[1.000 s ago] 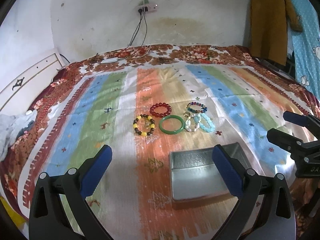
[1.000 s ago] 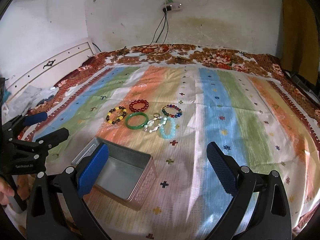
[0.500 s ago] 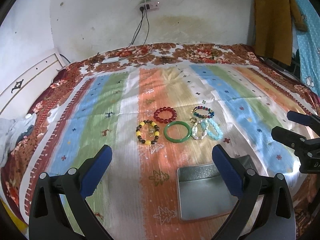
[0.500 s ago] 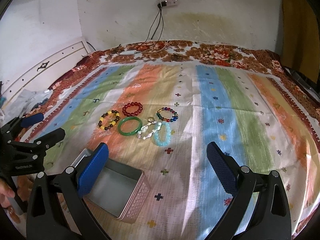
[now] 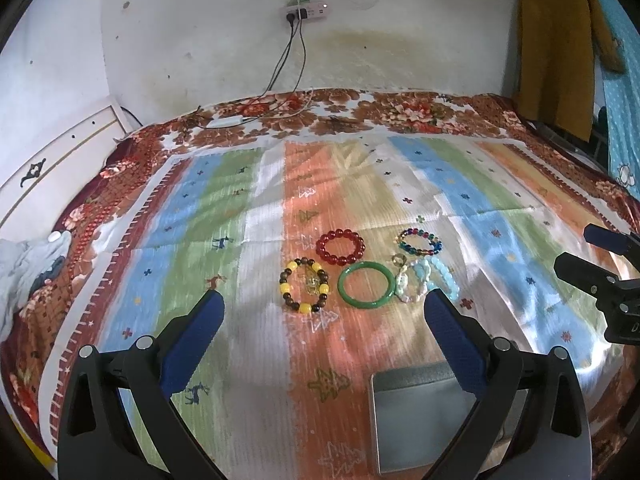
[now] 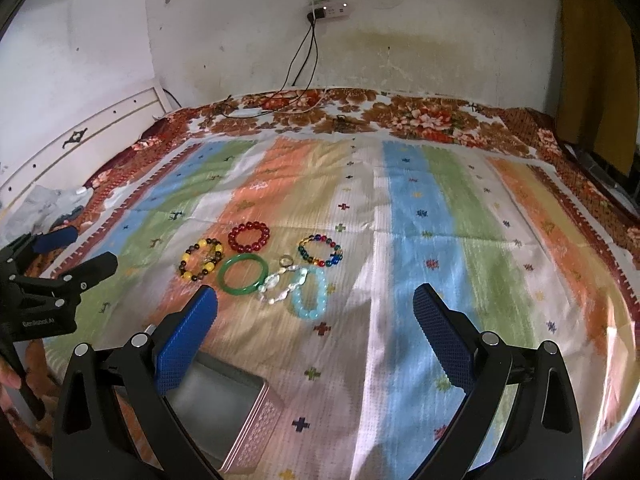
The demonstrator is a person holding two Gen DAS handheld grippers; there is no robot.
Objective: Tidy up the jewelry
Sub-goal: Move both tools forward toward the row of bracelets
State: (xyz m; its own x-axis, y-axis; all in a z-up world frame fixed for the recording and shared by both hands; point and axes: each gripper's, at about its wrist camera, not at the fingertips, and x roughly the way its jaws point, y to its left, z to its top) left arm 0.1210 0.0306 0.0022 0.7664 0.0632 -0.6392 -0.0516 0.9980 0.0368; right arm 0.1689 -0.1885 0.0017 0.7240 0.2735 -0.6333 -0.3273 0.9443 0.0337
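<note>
Several bracelets lie in a cluster on the striped bedspread: a red bead one (image 5: 340, 247) (image 6: 249, 236), a yellow-and-brown bead one (image 5: 304, 285) (image 6: 201, 260), a green bangle (image 5: 365, 285) (image 6: 245, 274), a multicoloured bead one (image 5: 419, 241) (image 6: 319, 250), a pale blue one (image 5: 440, 278) (image 6: 309, 297), a white pearl one (image 5: 408, 288) (image 6: 280, 288) and a small ring (image 6: 285, 260). An open metal tin (image 5: 420, 420) (image 6: 224, 412) sits nearest me. My left gripper (image 5: 322, 312) and right gripper (image 6: 316, 308) are both open and empty, held above the bed short of the jewelry.
The bed meets a white wall with a power strip (image 5: 305, 11) and hanging cables. A white headboard (image 5: 60, 152) stands left, with grey clothes (image 5: 24, 268) beside it. A mustard garment (image 5: 560, 40) hangs at the right.
Both grippers have drawn back and risen, so the jewelry and tin have slid lower in both views. Both stay open.
</note>
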